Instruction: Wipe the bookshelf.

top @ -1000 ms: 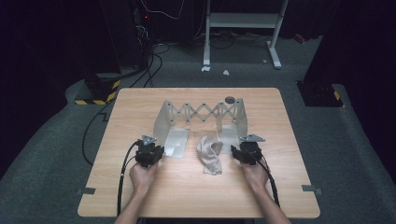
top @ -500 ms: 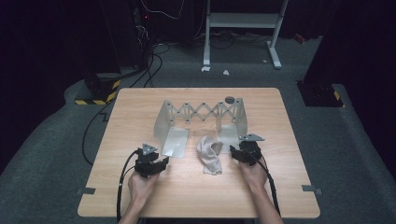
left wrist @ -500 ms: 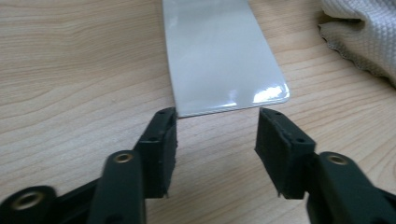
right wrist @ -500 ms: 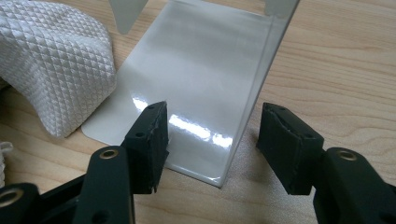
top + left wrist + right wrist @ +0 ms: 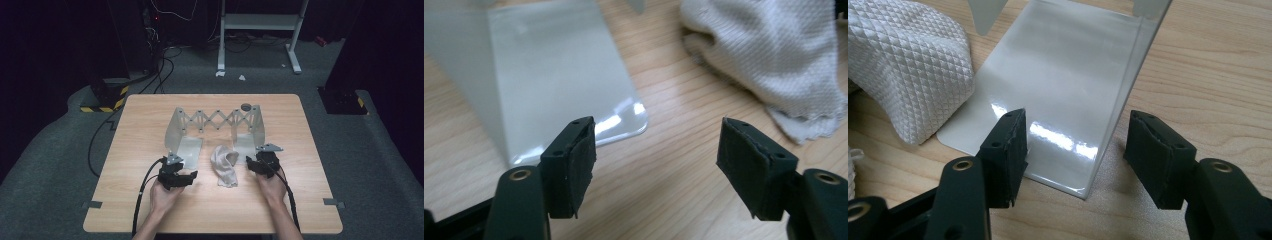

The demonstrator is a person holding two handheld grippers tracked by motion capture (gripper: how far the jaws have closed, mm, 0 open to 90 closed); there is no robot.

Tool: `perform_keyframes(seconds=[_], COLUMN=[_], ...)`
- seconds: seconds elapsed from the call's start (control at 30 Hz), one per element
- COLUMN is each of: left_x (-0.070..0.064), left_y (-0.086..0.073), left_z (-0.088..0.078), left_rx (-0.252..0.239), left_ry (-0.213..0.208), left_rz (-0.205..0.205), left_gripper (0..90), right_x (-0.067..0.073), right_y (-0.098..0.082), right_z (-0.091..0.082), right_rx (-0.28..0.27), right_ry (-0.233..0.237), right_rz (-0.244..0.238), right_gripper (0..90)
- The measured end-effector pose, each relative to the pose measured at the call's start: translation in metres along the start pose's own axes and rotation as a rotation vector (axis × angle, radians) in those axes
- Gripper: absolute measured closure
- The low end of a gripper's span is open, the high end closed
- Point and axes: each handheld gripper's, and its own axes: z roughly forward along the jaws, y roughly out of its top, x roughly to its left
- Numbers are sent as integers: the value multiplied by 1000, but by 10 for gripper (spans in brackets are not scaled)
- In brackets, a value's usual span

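High view: white cloth [image 5: 224, 165] near the desk's [image 5: 150, 115] front edge, between both grippers. Left gripper [image 5: 186, 178] just released, jaws widening, empty. Right gripper [image 5: 251, 165] released beside metal rack [image 5: 220, 125].

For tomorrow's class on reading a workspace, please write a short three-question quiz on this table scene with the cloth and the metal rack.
1. True or false: the white cloth lies between the two base plates of the metal rack.
2. What is between the jaws of the left hand-held gripper?
A. the cloth
B. nothing
C. a plate's edge
3. Fill in: the upright wall above the rack's right base plate stands between the jaws of the ____ hand-held gripper.

Key
1. True.
2. B; its jaws have just been opening over bare table.
3. Right; the pads stand clear of it.
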Motion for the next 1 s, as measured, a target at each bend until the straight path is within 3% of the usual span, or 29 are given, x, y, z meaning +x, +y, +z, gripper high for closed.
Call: perform_keyframes(seconds=[0.2, 0.3, 0.37, 0.43, 0.73, 0.93, 1.0], left_x=[-14, -25, -31, -35, -38, -46, -46], left_y=[16, 25, 29, 33, 40, 47, 53], left_z=[10, 16, 20, 24, 28, 38, 41], left_rx=[-23, -31, -32, -21, -41, -33, -34], left_ry=[-49, -69, -70, -39, -68, -56, -70], left_rz=[13, 49, 69, 105, 86, 117, 105], left_gripper=[285, 269, 266, 253, 251, 244, 253], right_x=[0, 0, 0, 0, 1, 2, 1], right_y=[0, 0, 0, 0, -1, -1, -1], right_z=[0, 0, 0, 0, -1, -1, -1], right_rx=[1, 2, 2, 3, 4, 3, 3], right_ry=[3, 3, 3, 1, 3, 4, 6], right_rz=[-3, -3, -3, -2, 0, -5, -7], right_gripper=[408, 405, 404, 402, 396, 398, 398])
